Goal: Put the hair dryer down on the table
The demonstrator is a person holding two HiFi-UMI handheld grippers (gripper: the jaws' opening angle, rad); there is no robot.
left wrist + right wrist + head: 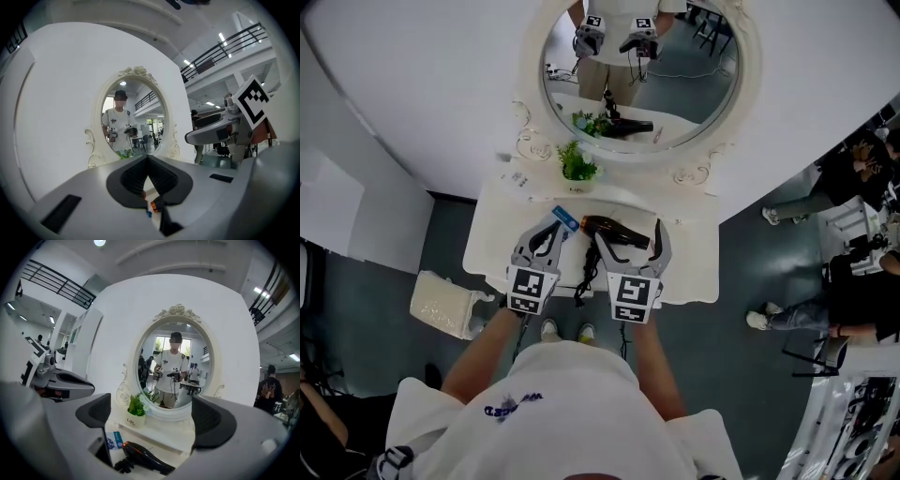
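A black hair dryer (614, 232) (145, 456) with a copper ring at its nozzle lies on the white dressing table (487, 246). Its black cord (585, 277) trails to the front edge. My right gripper (628, 240) (157, 416) is open and hovers just over the dryer, a finger on each side and nothing held. My left gripper (554, 224) (148, 159) is beside it on the left, jaws closed together and empty. In the left gripper view the table under the jaws is mostly hidden.
An oval mirror (642, 66) in an ornate white frame stands at the table's back, with a small potted plant (577, 165) (136, 409) before it. A blue packet (565, 217) (112, 440) lies left of the dryer. A pale stool (445, 305) stands left; people (853, 281) sit right.
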